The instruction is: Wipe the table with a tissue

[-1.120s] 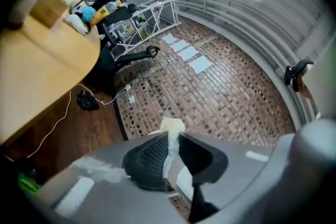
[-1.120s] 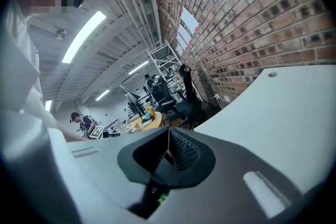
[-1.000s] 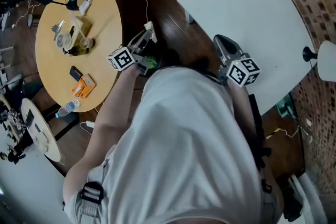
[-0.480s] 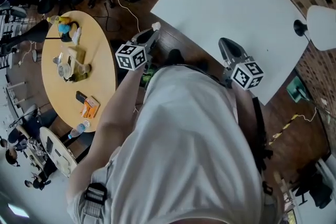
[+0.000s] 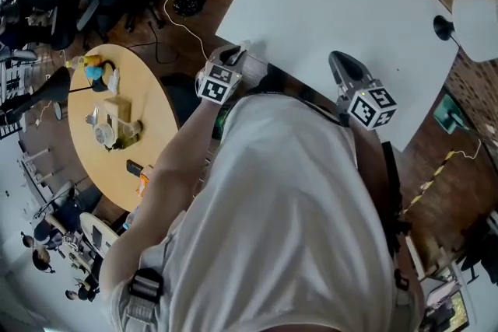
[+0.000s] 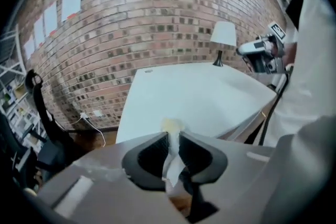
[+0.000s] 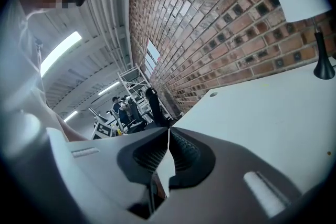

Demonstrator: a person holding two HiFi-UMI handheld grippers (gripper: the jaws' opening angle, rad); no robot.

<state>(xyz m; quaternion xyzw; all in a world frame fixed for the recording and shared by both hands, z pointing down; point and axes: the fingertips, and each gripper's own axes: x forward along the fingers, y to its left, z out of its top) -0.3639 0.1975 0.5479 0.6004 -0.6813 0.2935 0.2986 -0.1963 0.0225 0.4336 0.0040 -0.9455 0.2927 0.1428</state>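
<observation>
Nearest the camera, the left gripper (image 6: pixel 173 137) has its dark jaws pinched on a thin white paper tissue (image 6: pixel 171 125). A small crumpled tuft of it stands out past the tips. The gripper sits at the near edge of the large white rectangular table (image 5: pixel 350 4), with the tissue raised and apparently not touching the top.

The right gripper (image 7: pixel 169 136) hangs over the same near edge, well apart from the left. Its jaws are pressed together, and nothing shows beyond their tips.

The white top ahead is bare as far as a black-stemmed lamp with a white shade (image 5: pixel 475 15) at its far corner. A red-brown brick wall (image 6: pixel 131 18) stands behind it.

Judgement: the tissue is in hand and brought to the work surface, but wiping has not yet begun. The next move calls for lowering the left gripper until the tuft bears flat on the top, then sweeping outward across it. The pinch must hold so the thin sheet neither slips nor tears.
</observation>
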